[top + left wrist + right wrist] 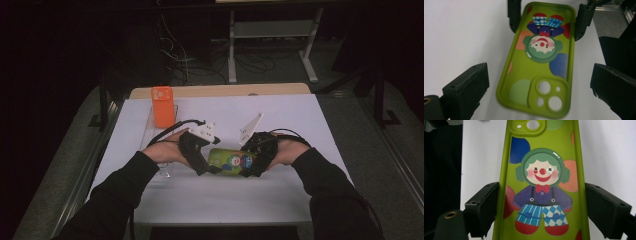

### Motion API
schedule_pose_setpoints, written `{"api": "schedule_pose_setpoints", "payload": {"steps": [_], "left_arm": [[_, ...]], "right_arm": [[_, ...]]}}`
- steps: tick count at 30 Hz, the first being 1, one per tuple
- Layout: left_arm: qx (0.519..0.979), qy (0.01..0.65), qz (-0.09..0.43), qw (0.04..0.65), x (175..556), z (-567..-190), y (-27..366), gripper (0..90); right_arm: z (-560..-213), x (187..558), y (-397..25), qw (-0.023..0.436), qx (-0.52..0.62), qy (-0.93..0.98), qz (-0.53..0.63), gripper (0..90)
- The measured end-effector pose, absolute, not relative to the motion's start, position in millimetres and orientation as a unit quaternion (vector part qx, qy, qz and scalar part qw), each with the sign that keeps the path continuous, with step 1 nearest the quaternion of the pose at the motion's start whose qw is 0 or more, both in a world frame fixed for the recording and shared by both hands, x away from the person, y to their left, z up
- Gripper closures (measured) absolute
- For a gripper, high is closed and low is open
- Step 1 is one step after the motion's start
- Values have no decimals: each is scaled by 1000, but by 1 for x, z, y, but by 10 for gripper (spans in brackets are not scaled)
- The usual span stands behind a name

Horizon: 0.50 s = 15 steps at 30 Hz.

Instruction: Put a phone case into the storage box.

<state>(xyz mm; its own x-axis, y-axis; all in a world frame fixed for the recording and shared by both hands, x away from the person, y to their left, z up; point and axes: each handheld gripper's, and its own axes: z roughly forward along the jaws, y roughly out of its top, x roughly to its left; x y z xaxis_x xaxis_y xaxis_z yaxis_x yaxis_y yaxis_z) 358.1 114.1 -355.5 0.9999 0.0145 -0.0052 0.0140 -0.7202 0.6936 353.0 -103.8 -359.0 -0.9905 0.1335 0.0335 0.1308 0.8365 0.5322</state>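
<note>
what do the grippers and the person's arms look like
Both arms wear long black sleeves. The left gripper and right gripper are black, each with a pale three-cornered plate on top and a black cable looping behind. Up close, the fingers are blocky matte black pads with small screw holes, and a brass-coloured insert sits in the right gripper's body.

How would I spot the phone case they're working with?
On the white table, look near the front edge between the two hands. There lies a lime-green phone case printed with a clown; the other case, standing farther back, is plain orange.
</note>
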Motion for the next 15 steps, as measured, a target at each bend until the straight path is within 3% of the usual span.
{"api": "schedule_pose_setpoints", "payload": {"steps": [15], "left_arm": [[934, 3, -19, 356, 352, -363, 108, 17]], "right_arm": [[-352, 351, -85, -3, 42, 959, 281, 148]]}}
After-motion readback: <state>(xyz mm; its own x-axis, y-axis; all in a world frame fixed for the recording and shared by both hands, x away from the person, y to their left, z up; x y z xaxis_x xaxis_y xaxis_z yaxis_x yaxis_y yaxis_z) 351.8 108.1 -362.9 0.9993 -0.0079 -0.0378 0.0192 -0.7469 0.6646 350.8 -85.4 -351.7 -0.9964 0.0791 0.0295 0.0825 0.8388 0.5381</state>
